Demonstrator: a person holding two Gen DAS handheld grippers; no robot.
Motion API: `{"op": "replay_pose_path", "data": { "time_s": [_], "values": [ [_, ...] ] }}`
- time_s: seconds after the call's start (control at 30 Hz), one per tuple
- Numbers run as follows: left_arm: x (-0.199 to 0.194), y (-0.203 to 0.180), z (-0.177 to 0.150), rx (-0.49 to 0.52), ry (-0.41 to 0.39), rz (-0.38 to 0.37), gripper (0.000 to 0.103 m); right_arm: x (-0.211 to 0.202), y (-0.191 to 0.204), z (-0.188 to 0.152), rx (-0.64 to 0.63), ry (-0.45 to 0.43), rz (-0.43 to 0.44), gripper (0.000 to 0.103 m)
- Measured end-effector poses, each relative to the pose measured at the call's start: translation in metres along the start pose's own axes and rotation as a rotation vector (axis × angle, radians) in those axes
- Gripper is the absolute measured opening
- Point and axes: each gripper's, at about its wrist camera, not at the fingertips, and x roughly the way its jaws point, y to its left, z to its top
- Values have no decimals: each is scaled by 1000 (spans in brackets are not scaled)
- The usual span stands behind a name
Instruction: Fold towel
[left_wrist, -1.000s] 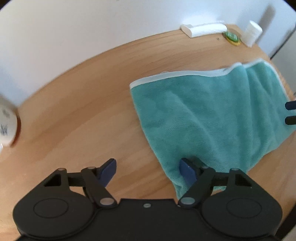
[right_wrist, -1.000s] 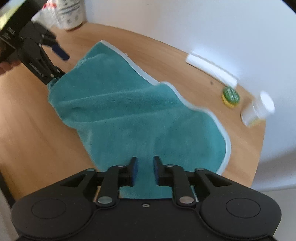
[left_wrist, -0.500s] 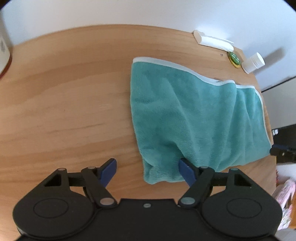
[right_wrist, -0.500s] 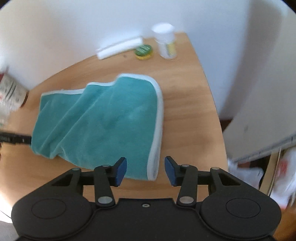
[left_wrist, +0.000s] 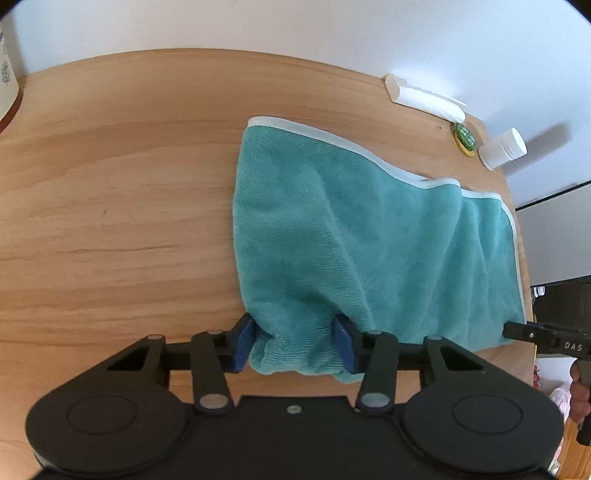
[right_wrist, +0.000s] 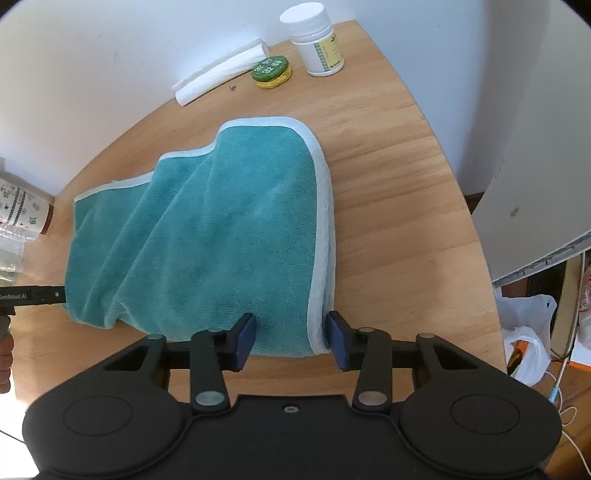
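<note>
Fig. Towel (left_wrist: 369, 236) lies already doubled on the tabletop (left_wrist: 110, 184), rumpled, white hem toward 12 o'clock in the left wrist view.

Left gripper (left_wrist: 293, 345): fingers (left_wrist: 242, 345) have just been closing; the near corner of the towel at 6 o'clock is bunched betw. them, cloth puckered against both pads, so clenched on the towel.

Right gripper (right_wrist: 291, 339): fingers (right_wrist: 245, 338) have just been closing on the other near corner, hemmed edge incl.; the pad at 3 o'clock touches the hem, grip looks less tight.

Handling (judged): terry cloth is light, soft and limp, not fragile, not slippery; it sags and drags betw. the grips and holds no shape. Best hold: both layers at the two near corners, on the hem where poss., w/ corners kept taut.

Bottle (right_wrist: 317, 40), tin (right_wrist: 271, 70) and paper roll (right_wrist: 221, 74) stand well apart at 12 o'clock.
</note>
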Motion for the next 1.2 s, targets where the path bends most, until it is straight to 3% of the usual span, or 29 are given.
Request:
{"op": "replay_pose_path", "data": {
  "time_s": [0.13, 0.27, 0.5, 0.7, 0.8, 0.9, 0.97, 1.07, 1.17, 1.2],
  "values": [
    [0, -2, -2, 24, -18, 30, 26, 3, 5, 0, -36, 10, -6, 23],
    [-3, -6, -4, 72, -21, 78, 18, 4, 9, 2, -91, 23, -18, 19],
    [-2, -14, -8, 196, 52, 93, 16, 0, 13, 17, -257, 46, -64, 17],
    [-2, -21, -17, 209, 83, 88, 14, 4, 11, 38, -387, 63, -92, 16],
    [0, -28, -22, 212, 84, 99, 14, 7, 17, 47, -461, 30, -125, 17],
    [0, -28, -22, 193, 78, 103, 14, 2, 31, 50, -534, 19, -165, 25],
    [0, -26, -22, 180, 75, 93, 14, -11, 42, 48, -623, -29, -233, 43],
    [-1, -19, -23, 161, 68, 69, 14, -28, 53, 45, -695, -80, -282, 43],
    [-1, -15, -24, 147, 68, 53, 15, -38, 77, 36, -826, -96, -267, 43],
    [-2, -14, -23, 146, 67, 51, 15, -34, 90, 29, -876, -87, -210, 43]
  ]
}}
